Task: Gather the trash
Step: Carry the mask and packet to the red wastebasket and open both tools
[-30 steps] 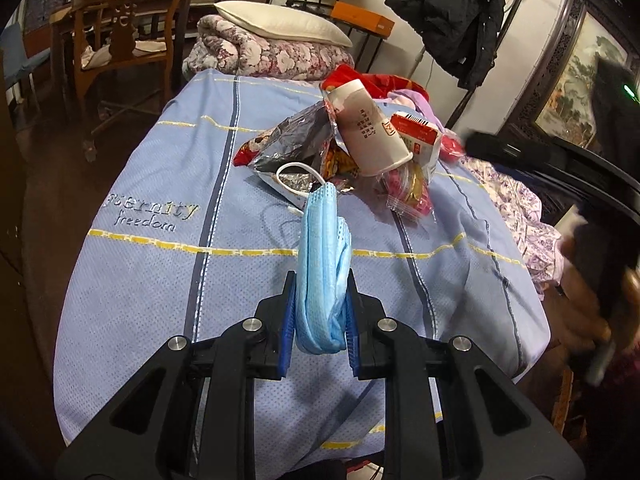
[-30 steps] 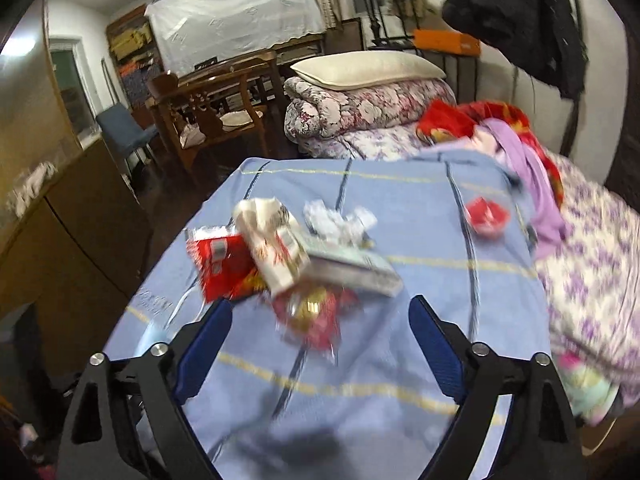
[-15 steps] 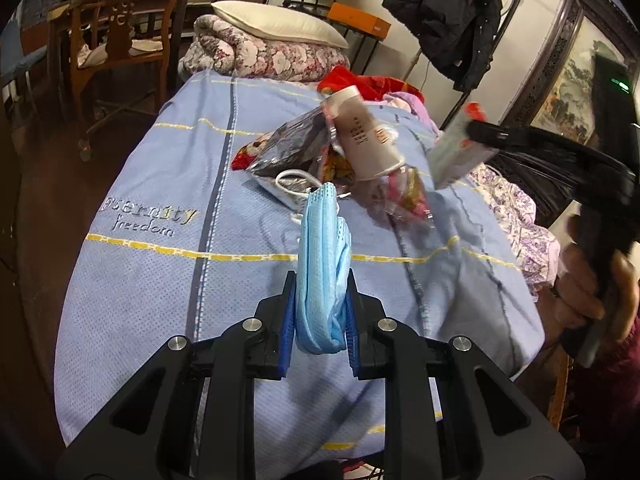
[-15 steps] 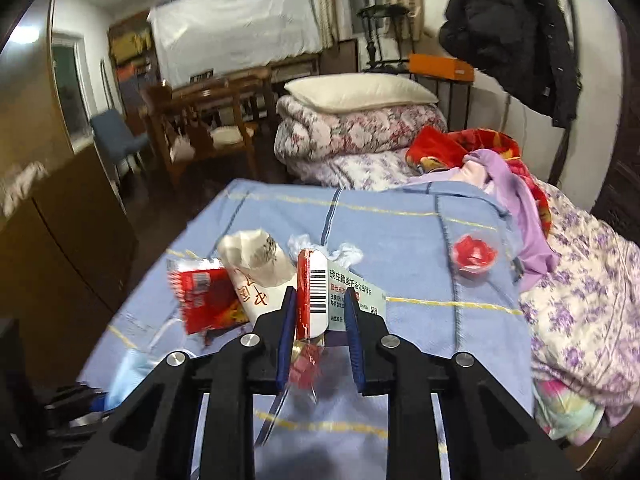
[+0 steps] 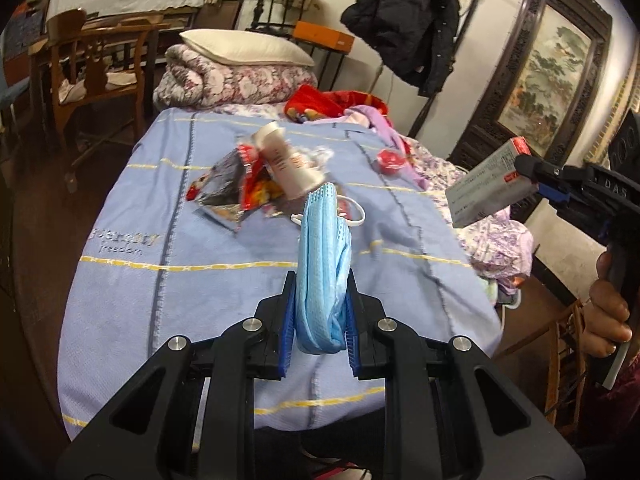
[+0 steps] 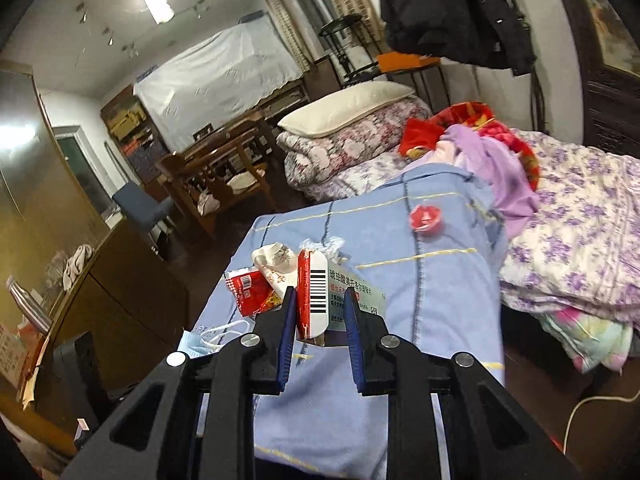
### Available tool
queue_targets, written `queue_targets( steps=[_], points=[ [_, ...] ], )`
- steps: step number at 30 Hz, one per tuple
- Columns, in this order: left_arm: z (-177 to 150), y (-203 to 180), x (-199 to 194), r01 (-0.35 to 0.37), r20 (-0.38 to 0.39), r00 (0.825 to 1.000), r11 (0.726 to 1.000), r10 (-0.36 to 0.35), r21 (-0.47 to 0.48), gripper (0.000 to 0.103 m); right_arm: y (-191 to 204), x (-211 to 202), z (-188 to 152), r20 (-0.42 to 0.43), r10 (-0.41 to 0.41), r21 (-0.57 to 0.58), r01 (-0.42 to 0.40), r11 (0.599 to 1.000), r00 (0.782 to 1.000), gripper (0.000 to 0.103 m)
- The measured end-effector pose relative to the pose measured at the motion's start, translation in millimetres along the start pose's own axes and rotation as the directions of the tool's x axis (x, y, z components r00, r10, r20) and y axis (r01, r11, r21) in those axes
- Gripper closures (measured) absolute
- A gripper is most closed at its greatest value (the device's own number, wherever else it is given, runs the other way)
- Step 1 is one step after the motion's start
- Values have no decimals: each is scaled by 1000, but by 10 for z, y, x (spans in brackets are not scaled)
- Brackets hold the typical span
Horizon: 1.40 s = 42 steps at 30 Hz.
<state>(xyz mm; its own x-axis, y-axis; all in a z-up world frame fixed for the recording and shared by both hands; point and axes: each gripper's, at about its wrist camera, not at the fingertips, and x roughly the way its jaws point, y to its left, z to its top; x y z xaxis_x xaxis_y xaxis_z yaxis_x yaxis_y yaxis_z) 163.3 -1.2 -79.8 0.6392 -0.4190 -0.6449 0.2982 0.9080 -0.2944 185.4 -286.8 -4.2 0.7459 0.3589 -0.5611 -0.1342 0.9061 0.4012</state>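
Note:
My left gripper (image 5: 320,312) is shut on a folded blue face mask (image 5: 324,264), held above the blue blanket (image 5: 168,280). My right gripper (image 6: 320,316) is shut on a small white and red medicine box (image 6: 316,296); in the left wrist view this box (image 5: 488,188) hangs in the air at the right, off the bed's edge. On the blanket lie a crumpled paper cup (image 5: 288,160), red and silver snack wrappers (image 5: 236,188) and a small red wrapper (image 5: 390,159). The mask (image 6: 192,340) also shows at the lower left of the right wrist view.
A folded floral quilt with a pillow (image 5: 240,68) sits at the bed's far end, beside red and purple clothes (image 5: 360,112). A wooden chair (image 5: 96,72) stands on the left. A dark cabinet (image 6: 100,288) flanks the bed. A hand (image 5: 608,312) holds the right gripper's handle.
My right gripper closed on the medicine box, lifted it off the pile and carried it right, off the bed's edge. My left gripper rose a little with the mask in it.

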Motion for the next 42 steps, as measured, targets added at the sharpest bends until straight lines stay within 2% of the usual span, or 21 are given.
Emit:
queue_targets(
  steps=[14,25,32,37,39,40,42],
  points=[
    [-44,-831,-245,84,10,996,988,-86,128,80,-384,-954,-305,66,-89,26,87,996,994,79],
    [-273,-1712,-267,187,-41,982,950,-183,249,80,-945,-1603,-709,84,-124,115,114,987,989,79],
    [-451,-2216,-23,240,-129,969,918,-209,314,80,-1558,-1688,-1016,20,-163,221,155,963,986,79],
    [-528,-2514,244,272,-198,957,896,-212,352,80,-2048,-1485,-1292,-86,-189,299,207,932,978,76],
    [-554,-2618,363,284,-226,951,888,-212,362,80,-2242,-1406,-1402,-128,-183,338,216,916,975,66],
    [-563,-2672,430,290,-240,947,883,-212,368,80,-2368,-1376,-1484,-142,-179,369,220,903,973,54],
    [-596,-2772,537,304,-266,941,874,-212,379,80,-2458,-1394,-1545,-140,-194,386,234,892,971,52]
  ],
)
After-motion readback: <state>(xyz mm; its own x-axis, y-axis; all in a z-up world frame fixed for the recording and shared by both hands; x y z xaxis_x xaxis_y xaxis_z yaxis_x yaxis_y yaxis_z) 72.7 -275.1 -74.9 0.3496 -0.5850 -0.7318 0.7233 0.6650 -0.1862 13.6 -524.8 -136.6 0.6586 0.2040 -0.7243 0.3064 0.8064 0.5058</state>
